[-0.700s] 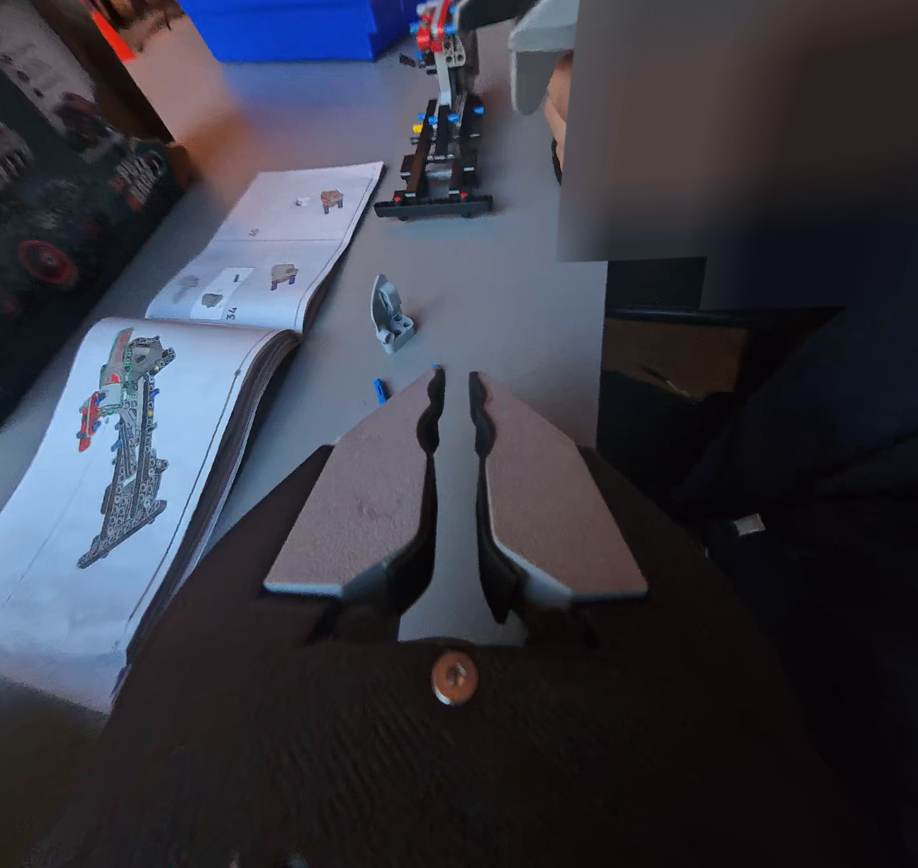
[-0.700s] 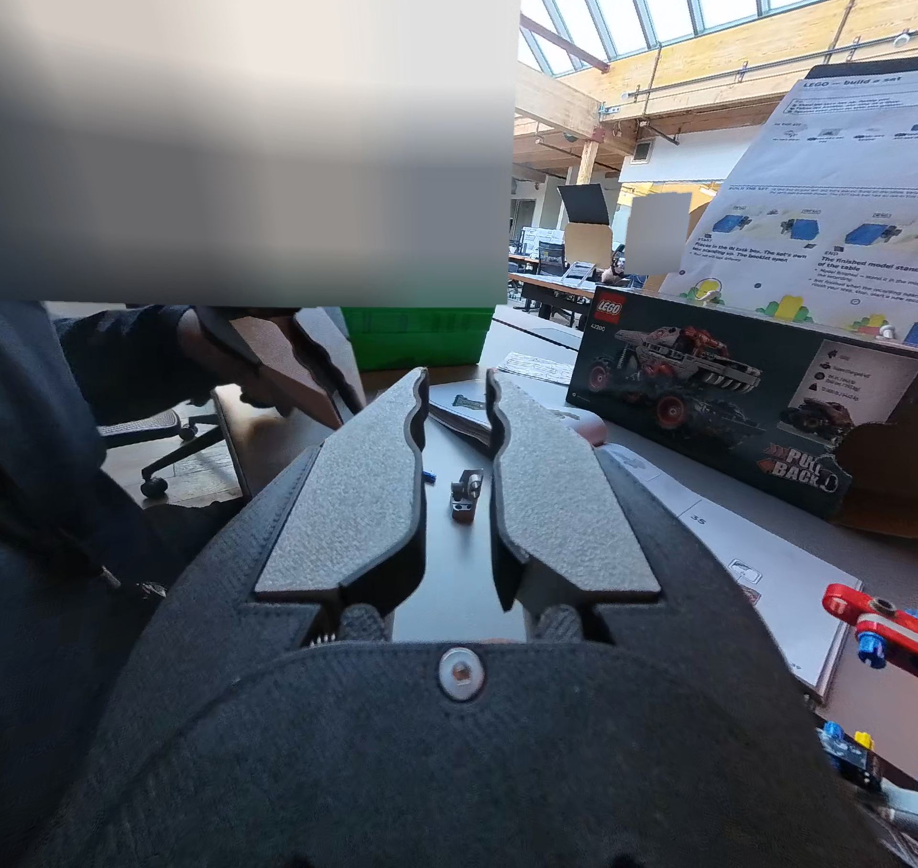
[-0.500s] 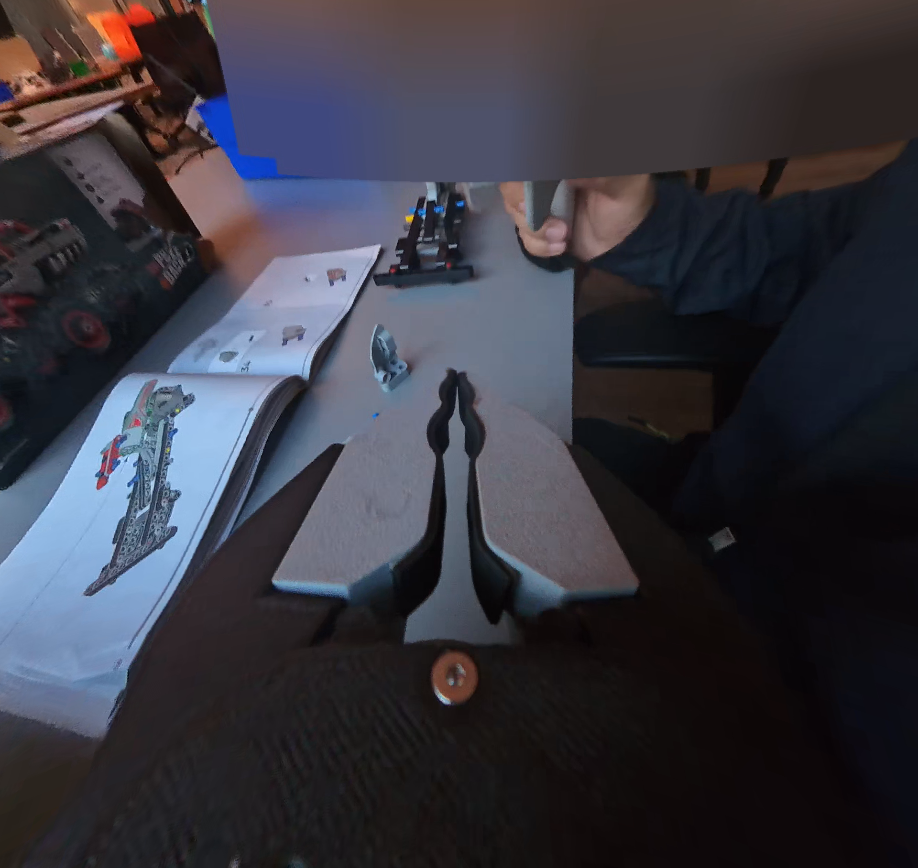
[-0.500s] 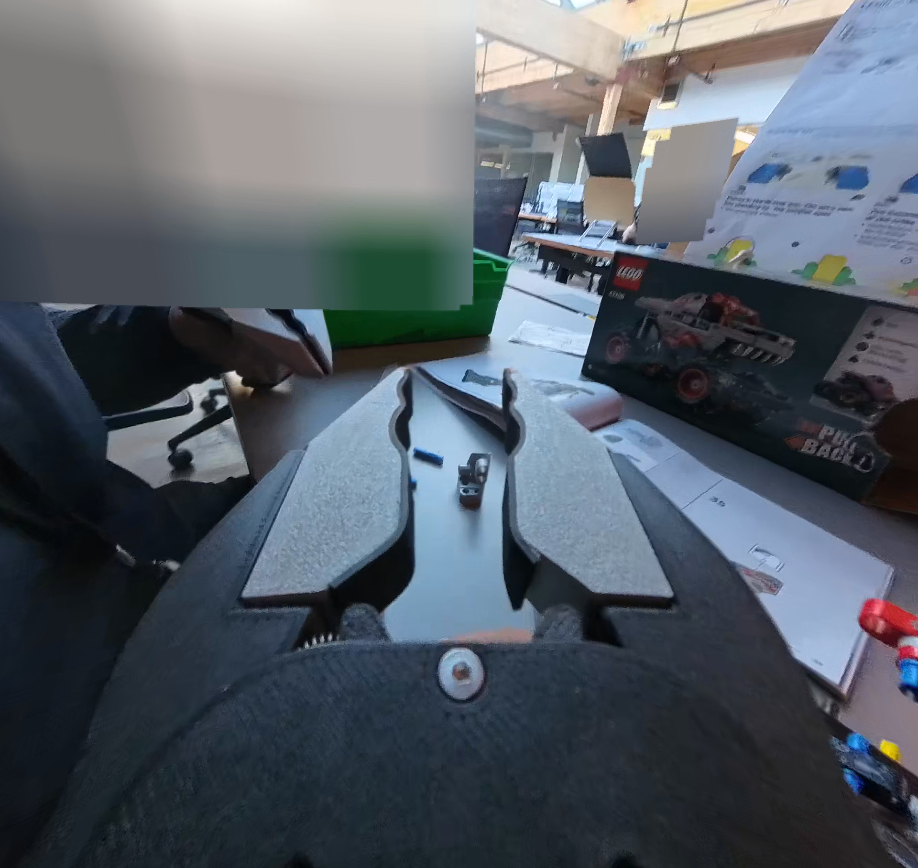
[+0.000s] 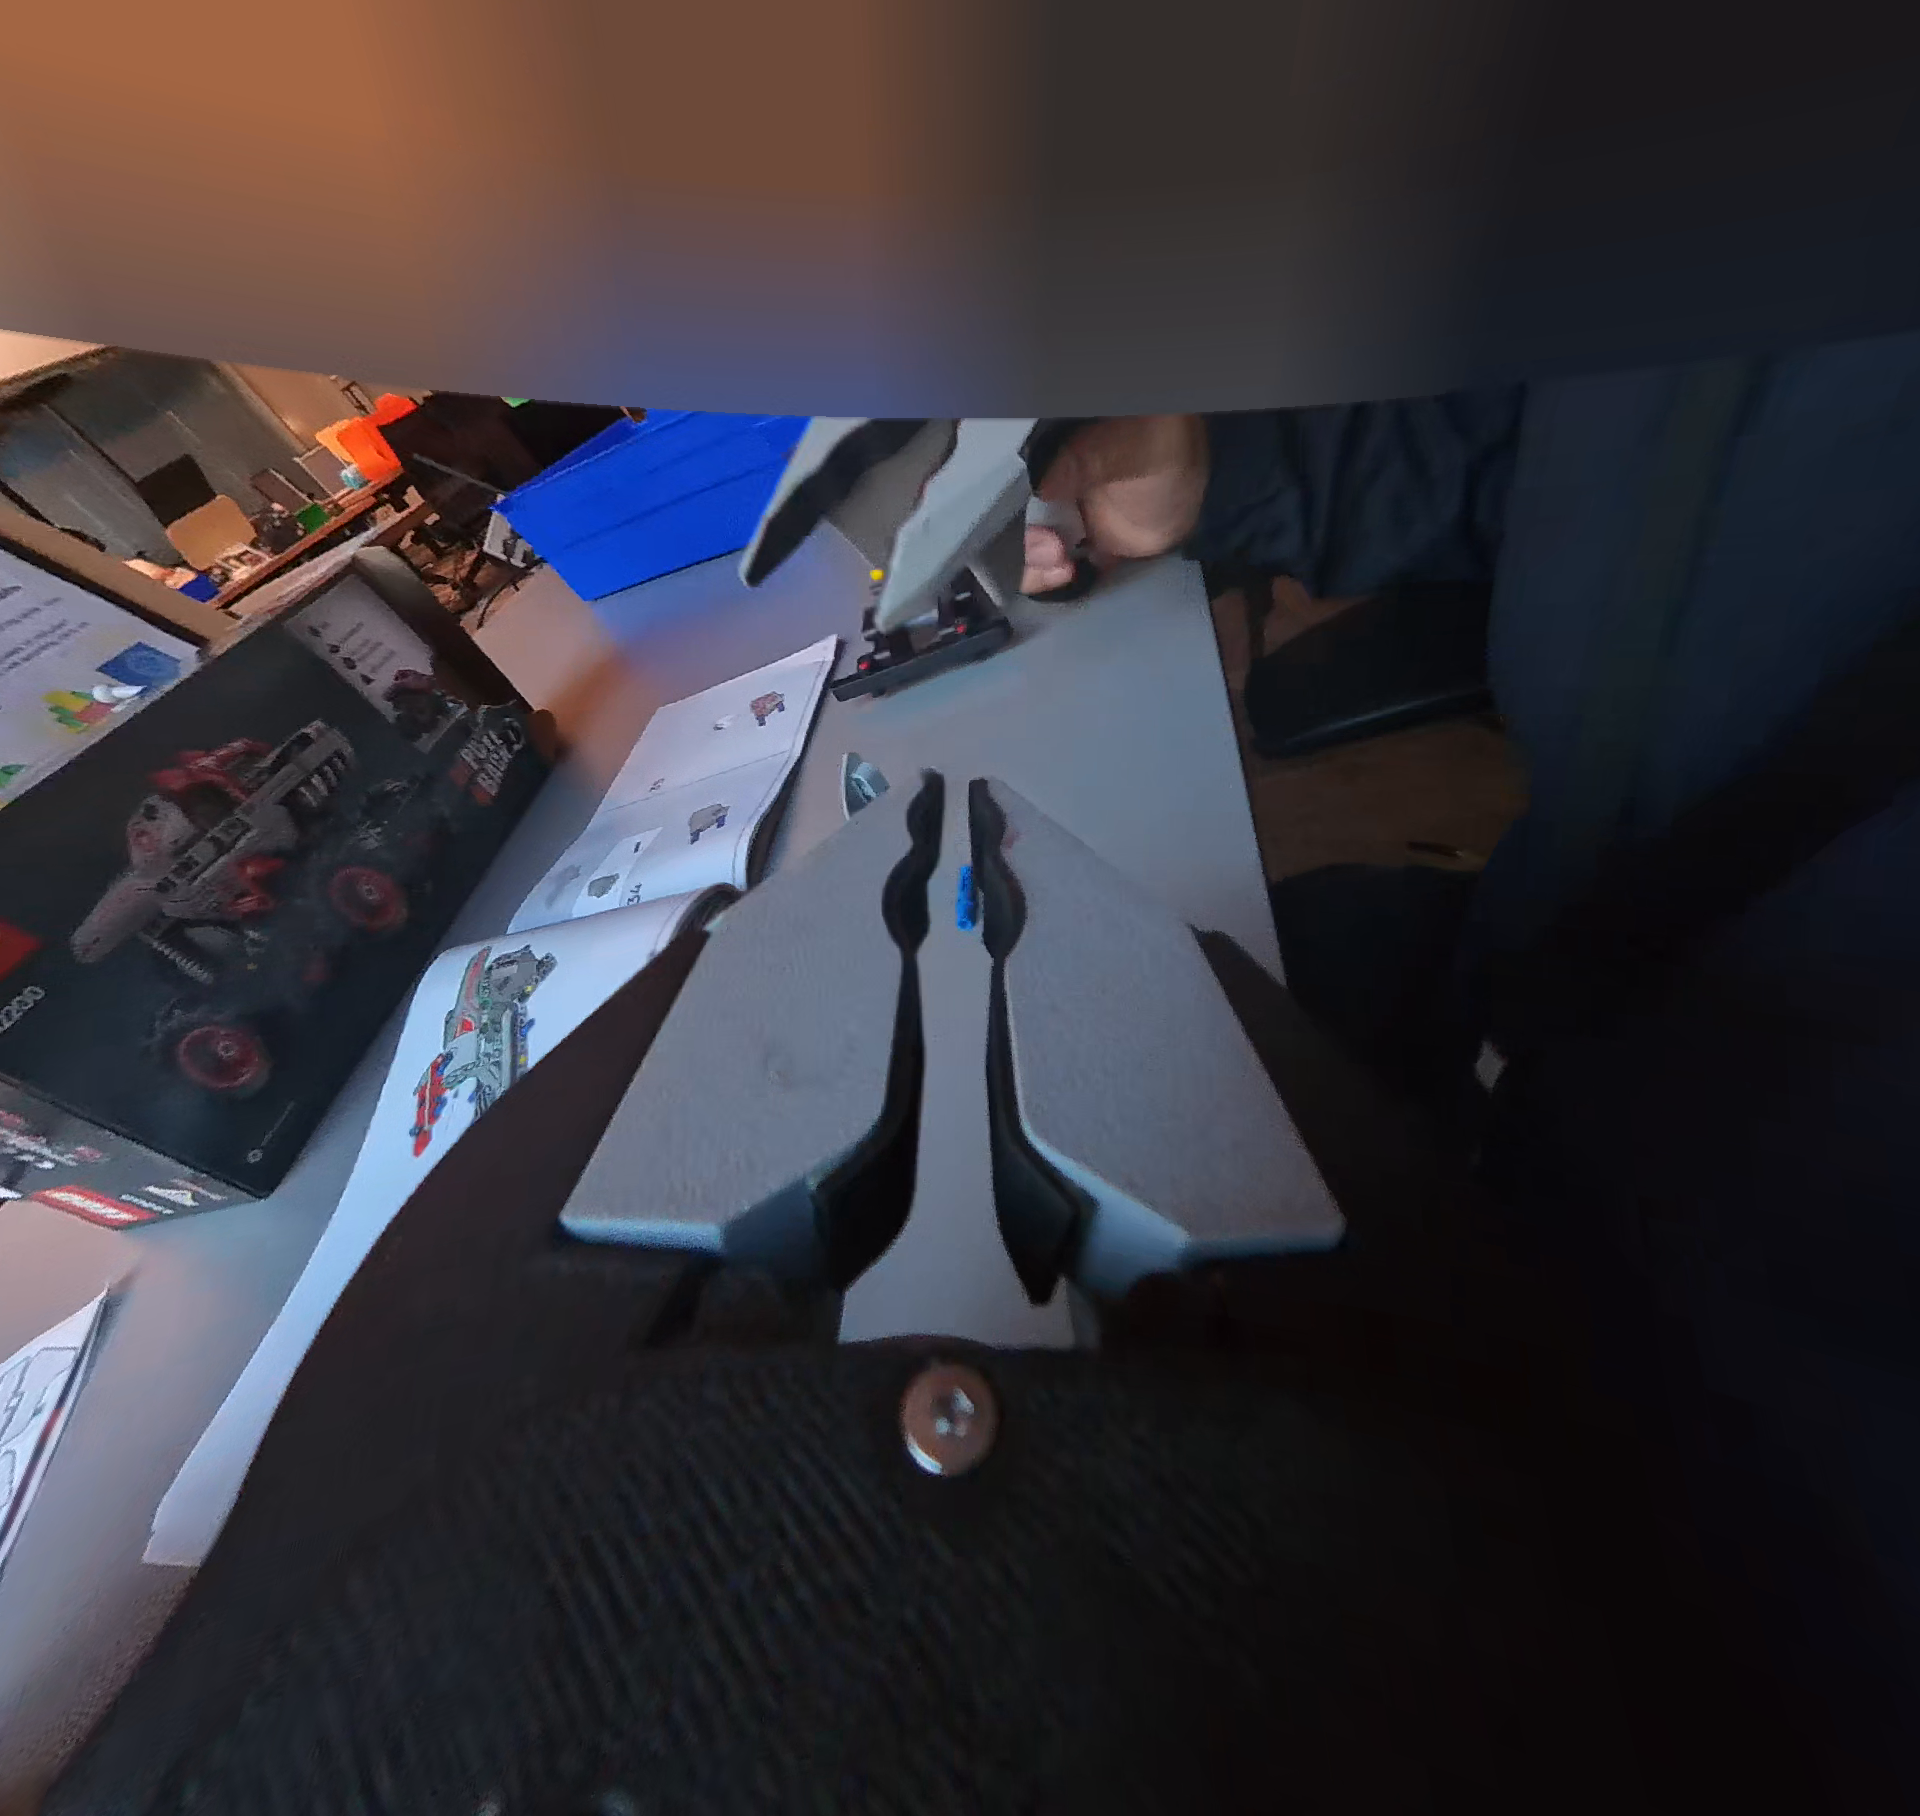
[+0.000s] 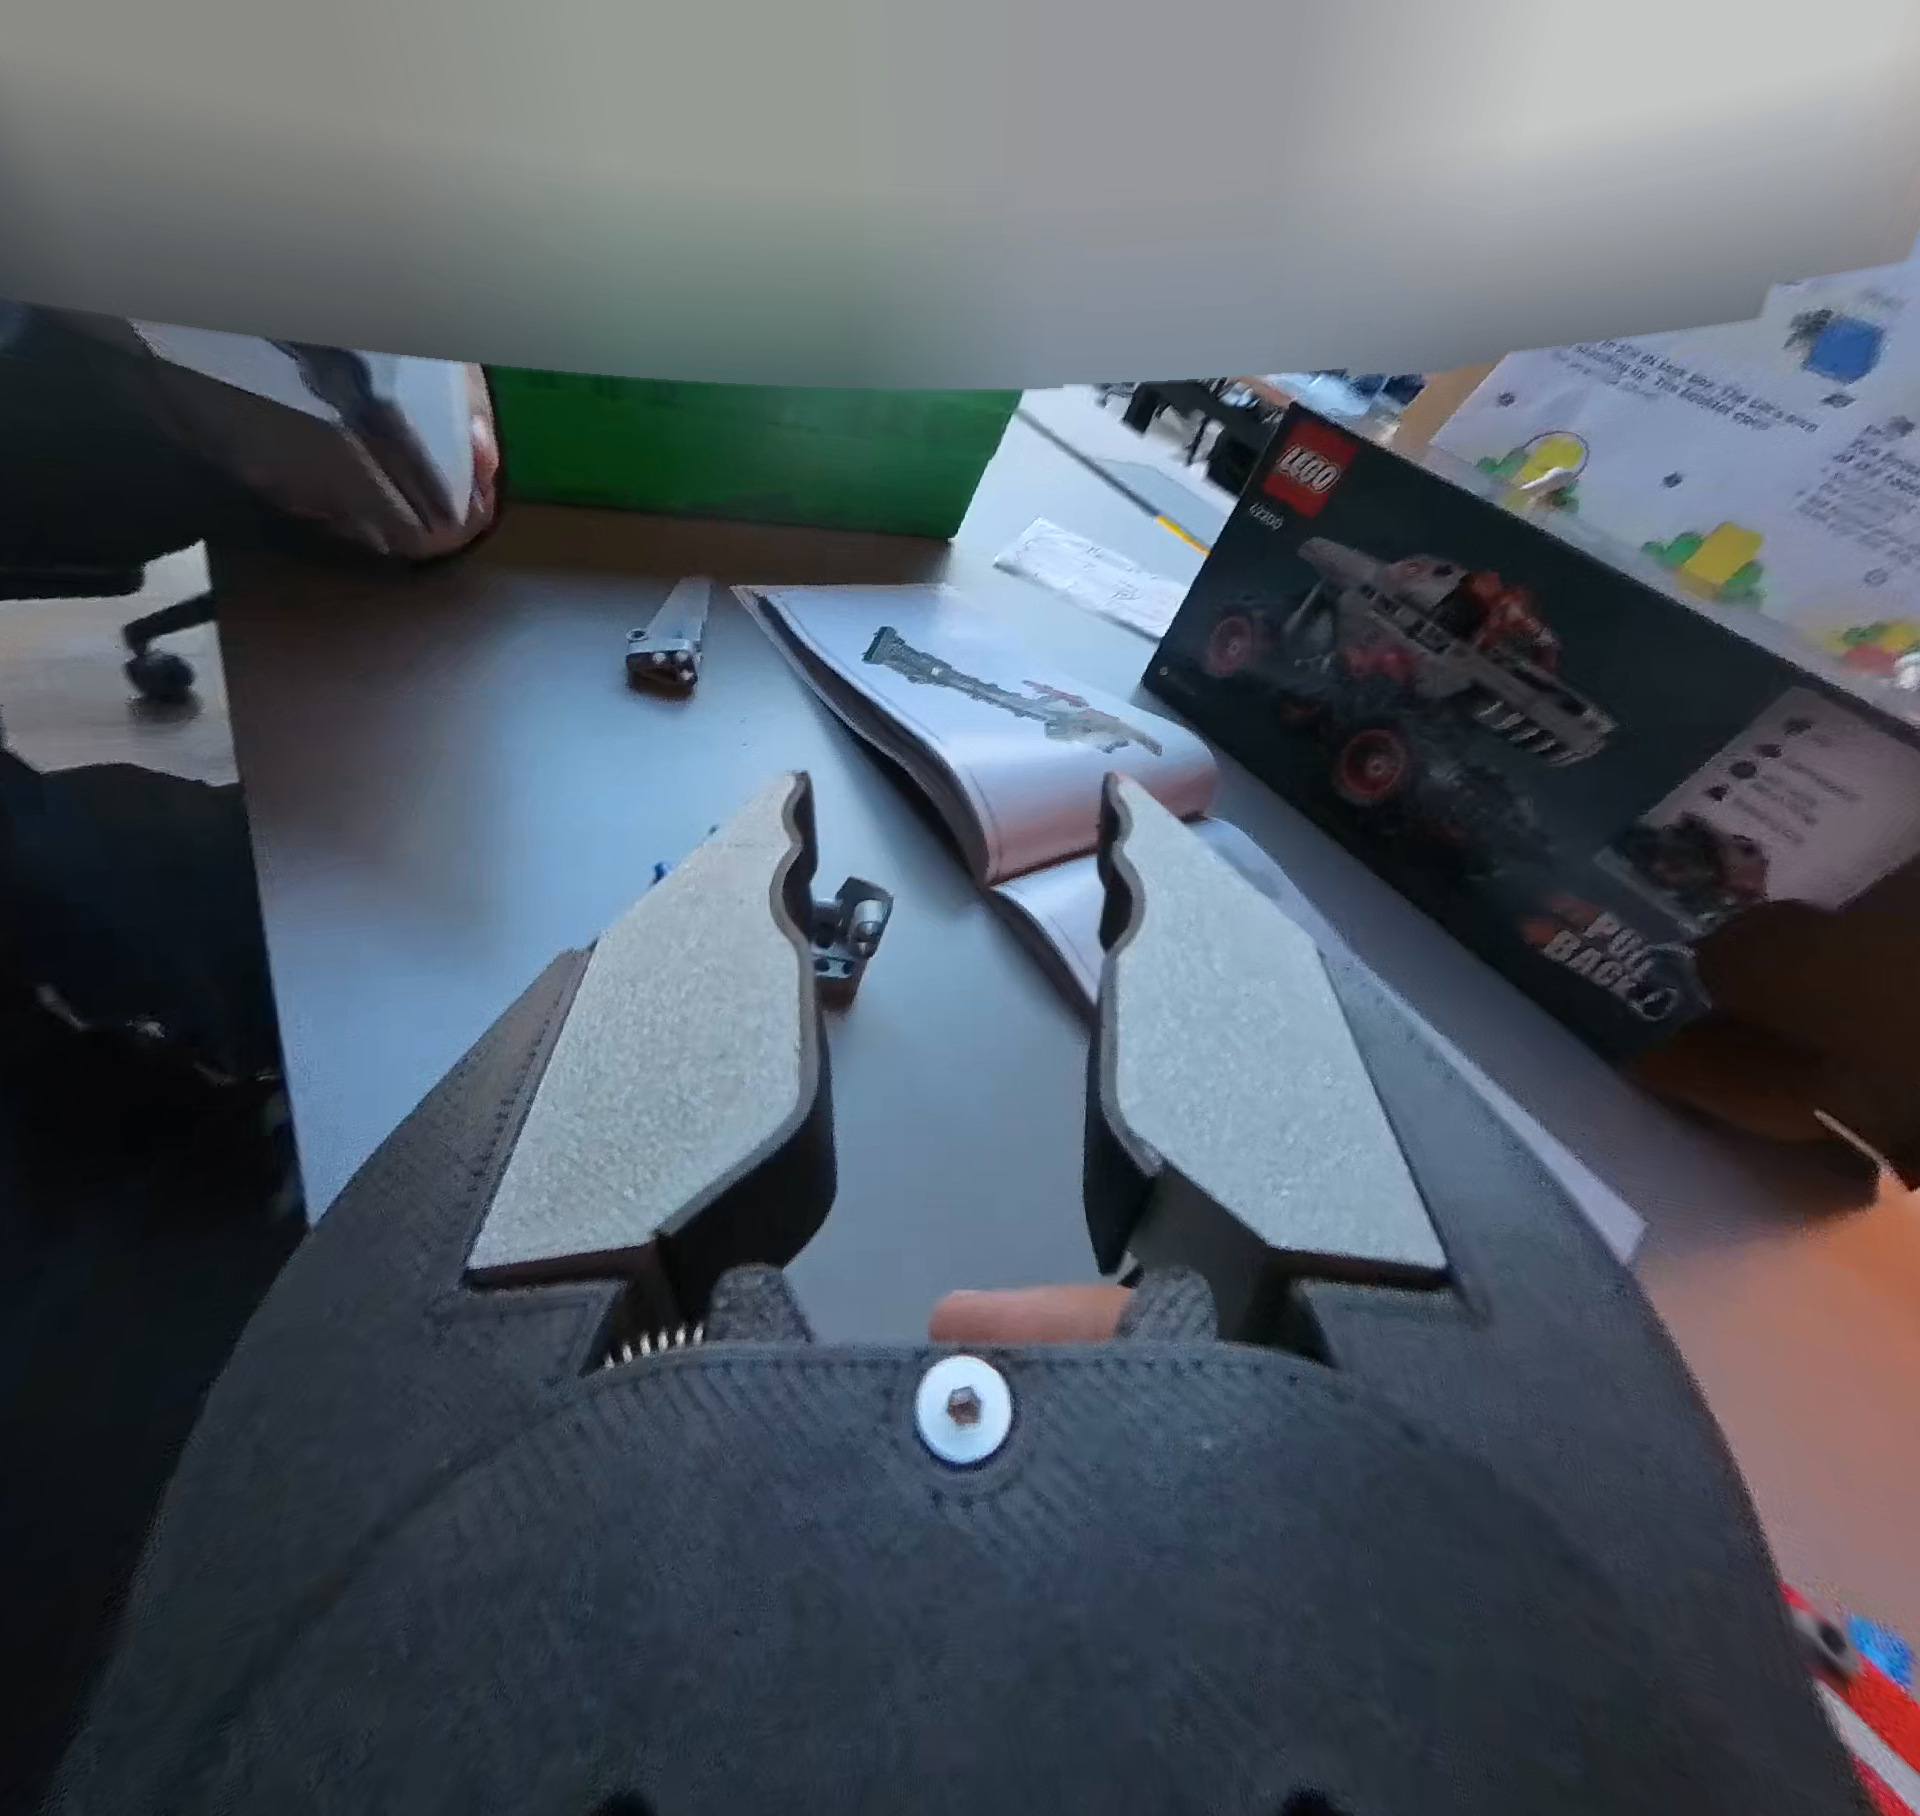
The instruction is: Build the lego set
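In the left wrist view my left gripper (image 5: pixel 954 792) is nearly shut with only a narrow slit, and holds nothing. A small blue pin (image 5: pixel 966 899) shows through the slit, lying on the grey table (image 5: pixel 1122 727). A grey lego piece (image 5: pixel 860 784) peeks out beside the left fingertip. My right gripper (image 6: pixel 954 798) is open wide above the table. The same grey piece (image 6: pixel 854 923) lies just inside its left finger. The right gripper also shows far off in the left wrist view (image 5: pixel 831 582), over the black lego chassis (image 5: pixel 925 646).
An open instruction booklet (image 6: pixel 997 717) lies right of the grey piece, with the dark lego box (image 6: pixel 1455 717) behind it. A long grey piece (image 6: pixel 670 639) and a green bin (image 6: pixel 748 457) are farther off. A blue bin (image 5: pixel 655 504) stands behind the chassis. The table edge is to the left (image 6: pixel 239 727). My left tips are about 12 cm from the grey lego piece (image 5: pixel 860 784), my right tips only 6 cm. Seen from the right wrist view (image 6: pixel 862 900) as well.
My right gripper has opened wide and tipped down toward the grey piece. My left gripper has swung so the blue pin now shows in its slit, which has widened slightly.
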`<move>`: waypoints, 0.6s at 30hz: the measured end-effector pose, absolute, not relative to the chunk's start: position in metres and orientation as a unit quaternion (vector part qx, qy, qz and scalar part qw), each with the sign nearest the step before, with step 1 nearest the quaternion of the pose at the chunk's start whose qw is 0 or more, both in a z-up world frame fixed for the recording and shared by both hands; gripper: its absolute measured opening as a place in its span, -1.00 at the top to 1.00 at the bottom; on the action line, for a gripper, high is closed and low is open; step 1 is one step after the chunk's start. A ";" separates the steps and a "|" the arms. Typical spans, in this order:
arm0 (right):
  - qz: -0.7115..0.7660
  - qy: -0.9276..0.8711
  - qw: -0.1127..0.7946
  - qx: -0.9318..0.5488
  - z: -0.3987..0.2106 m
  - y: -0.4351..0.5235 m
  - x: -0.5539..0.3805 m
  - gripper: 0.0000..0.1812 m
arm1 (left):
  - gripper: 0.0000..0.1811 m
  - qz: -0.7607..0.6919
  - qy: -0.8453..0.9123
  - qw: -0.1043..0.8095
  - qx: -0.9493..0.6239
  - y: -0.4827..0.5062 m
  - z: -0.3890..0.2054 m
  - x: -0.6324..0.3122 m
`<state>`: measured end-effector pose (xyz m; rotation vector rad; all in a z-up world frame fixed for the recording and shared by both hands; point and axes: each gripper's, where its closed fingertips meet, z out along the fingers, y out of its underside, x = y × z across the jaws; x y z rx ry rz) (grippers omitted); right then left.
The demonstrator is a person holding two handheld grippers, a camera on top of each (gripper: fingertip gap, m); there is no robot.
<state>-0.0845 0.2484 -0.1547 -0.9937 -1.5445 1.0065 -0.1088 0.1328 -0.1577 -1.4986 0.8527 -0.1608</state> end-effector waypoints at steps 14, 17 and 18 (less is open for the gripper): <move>0.460 -0.642 0.431 -0.436 -0.165 0.242 -0.086 0.44 | 0.93 -0.176 0.234 0.694 -0.657 0.156 -0.130 -0.143; 0.446 -0.655 0.434 -0.428 -0.168 0.238 -0.087 0.45 | 0.93 -0.176 0.241 0.691 -0.658 0.157 -0.131 -0.141; 0.442 -0.661 0.433 -0.424 -0.169 0.236 -0.087 0.45 | 0.92 -0.176 0.243 0.693 -0.655 0.156 -0.131 -0.140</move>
